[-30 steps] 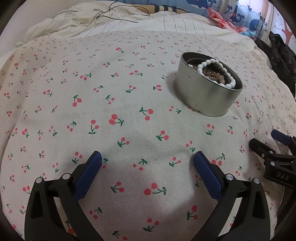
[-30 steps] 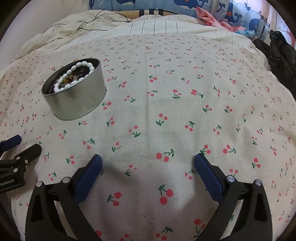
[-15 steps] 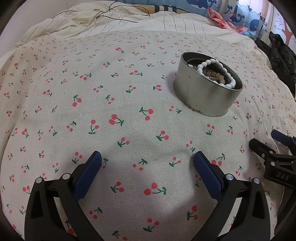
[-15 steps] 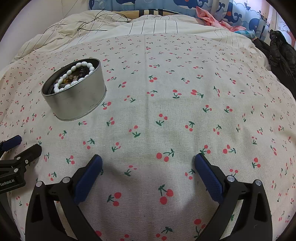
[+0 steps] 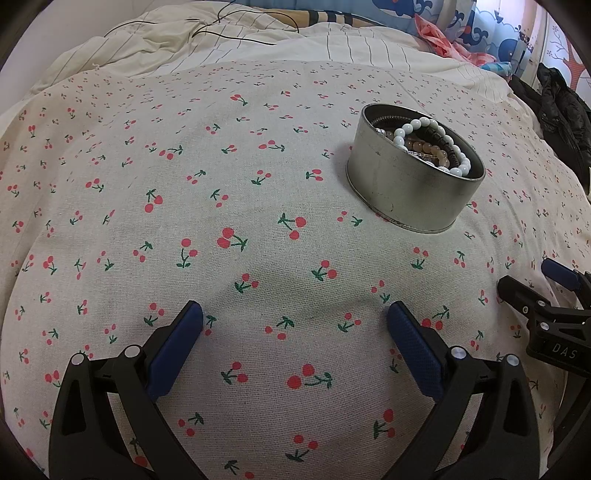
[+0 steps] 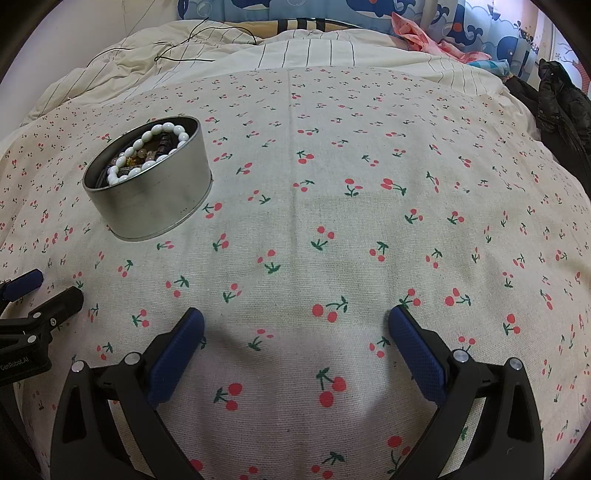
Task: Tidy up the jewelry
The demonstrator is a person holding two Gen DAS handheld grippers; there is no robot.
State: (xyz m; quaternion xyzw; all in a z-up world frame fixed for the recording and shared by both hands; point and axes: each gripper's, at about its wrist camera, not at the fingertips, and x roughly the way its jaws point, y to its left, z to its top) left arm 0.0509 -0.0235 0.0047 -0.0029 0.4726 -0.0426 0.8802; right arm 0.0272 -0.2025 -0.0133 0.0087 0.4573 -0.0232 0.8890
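Note:
A round metal tin (image 5: 410, 184) stands on the cherry-print cloth (image 5: 221, 184). A white bead bracelet (image 5: 417, 127) and several darker bead bracelets lie in it. The tin also shows in the right wrist view (image 6: 155, 195) with the white bracelet (image 6: 147, 142) on top. My left gripper (image 5: 294, 317) is open and empty, low over the cloth, in front and left of the tin. My right gripper (image 6: 295, 321) is open and empty, in front and right of the tin. Each gripper shows at the edge of the other's view.
The cloth covers a bed with a striped cream quilt (image 5: 258, 48) behind. Black cables (image 6: 177, 48) lie on the quilt. A black jacket (image 6: 557, 107) lies at the far right. Blue whale-print fabric (image 6: 332, 11) is at the back.

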